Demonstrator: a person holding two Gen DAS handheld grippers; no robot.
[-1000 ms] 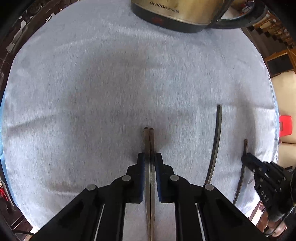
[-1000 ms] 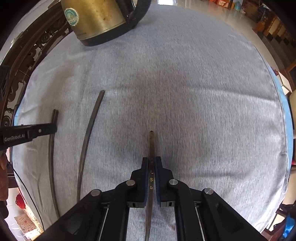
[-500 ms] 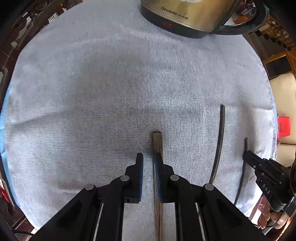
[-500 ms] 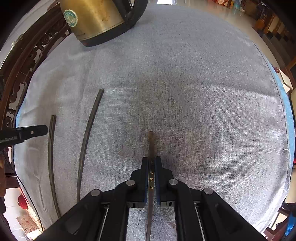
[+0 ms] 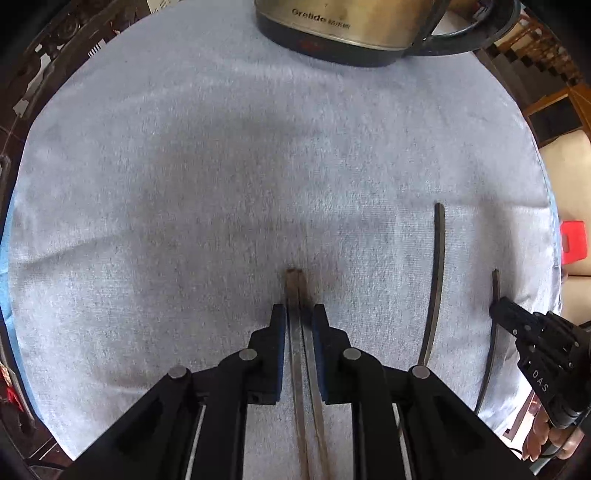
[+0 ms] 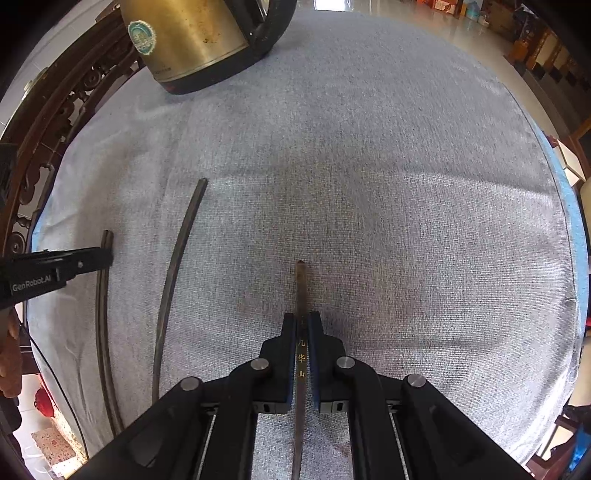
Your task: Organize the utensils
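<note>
A pair of dark chopsticks [image 5: 297, 295] lies side by side on the grey cloth between the fingers of my left gripper [image 5: 299, 314], which stands open around them with small gaps. My right gripper [image 6: 303, 321] is shut on a single dark chopstick [image 6: 301, 284] with gold characters, its tip pointing away over the cloth. One more loose chopstick [image 5: 437, 266] lies between the two grippers; it also shows in the right wrist view [image 6: 177, 266]. The right gripper [image 5: 532, 343] shows at the right edge of the left wrist view, and the left gripper [image 6: 55, 266] at the left edge of the right wrist view.
A brass-coloured electric kettle [image 5: 351, 29] on a black base stands at the far side of the round table; it also shows in the right wrist view [image 6: 192, 40]. A carved wooden chair back [image 6: 48, 122] is at the left. A red object [image 5: 572, 242] lies beyond the table's right edge.
My left gripper has let go of the chopstick pair and opened; the pair now lies on the cloth between its fingers. My right gripper stays shut on its chopstick.
</note>
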